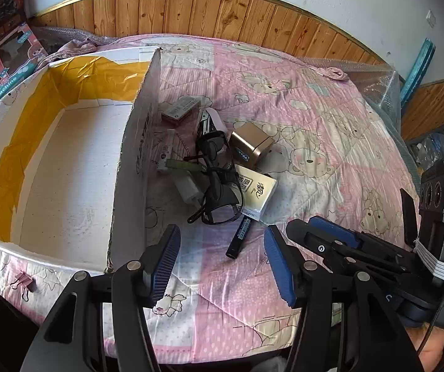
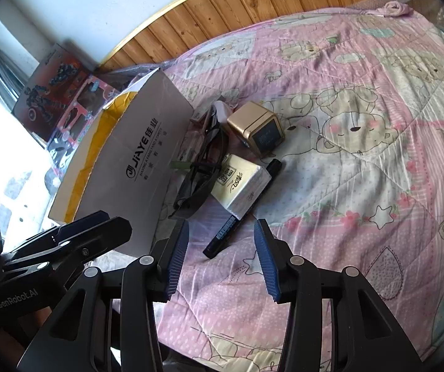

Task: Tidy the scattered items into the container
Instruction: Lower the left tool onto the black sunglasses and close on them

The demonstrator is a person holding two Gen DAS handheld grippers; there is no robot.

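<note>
- Container (image 2: 135, 167): white box; I read "JiAYE" on its flap.
- Pink toy box (image 1: 1, 71), far left: "Washing Machine".
- Left gripper (image 1: 222, 260) and right gripper (image 2: 220, 259): fingers wide apart, empty.
- Left gripper's body reads "GenRobot.AI".

one box (image 1: 66, 161), one marker (image 2: 240, 214), one sunglasses (image 1: 218, 183)

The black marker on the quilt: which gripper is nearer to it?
Right, it seems. The right gripper hangs open just short of the black marker, its near end between the fingers. The left gripper, also open, sits slightly farther back.

Left gripper (image 1: 222, 257) jaws apart, right gripper (image 2: 222, 255) likewise
</note>
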